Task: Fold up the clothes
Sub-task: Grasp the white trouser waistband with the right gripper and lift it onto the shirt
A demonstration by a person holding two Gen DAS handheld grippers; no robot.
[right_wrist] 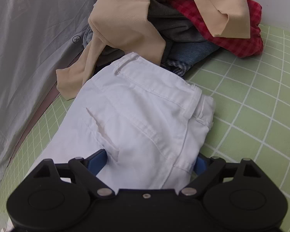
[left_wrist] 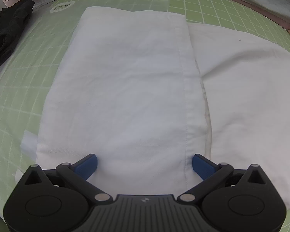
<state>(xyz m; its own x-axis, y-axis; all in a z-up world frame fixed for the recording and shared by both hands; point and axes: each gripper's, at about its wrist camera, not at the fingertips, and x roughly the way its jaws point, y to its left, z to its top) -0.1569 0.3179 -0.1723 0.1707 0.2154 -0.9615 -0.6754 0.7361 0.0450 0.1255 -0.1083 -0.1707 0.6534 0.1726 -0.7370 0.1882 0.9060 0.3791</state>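
White trousers (left_wrist: 125, 81) lie flat on the green grid mat (left_wrist: 25, 89), one leg folded over the rest. My left gripper (left_wrist: 144, 166) is open, its blue pads (left_wrist: 87, 166) wide apart just above the near edge of the folded leg. In the right wrist view the trousers' waistband end (right_wrist: 145, 104) with belt loops and a pocket slit lies on the mat (right_wrist: 251, 116). My right gripper (right_wrist: 150, 162) is open over this end, its blue pads (right_wrist: 98, 161) on either side of the cloth.
A black garment (left_wrist: 7, 31) lies at the mat's far left. A pile of clothes sits beyond the waistband: a beige garment (right_wrist: 125, 19), a red checked one (right_wrist: 237, 40), grey and denim pieces (right_wrist: 183, 31). A grey plastic sheet (right_wrist: 25, 48) borders the mat.
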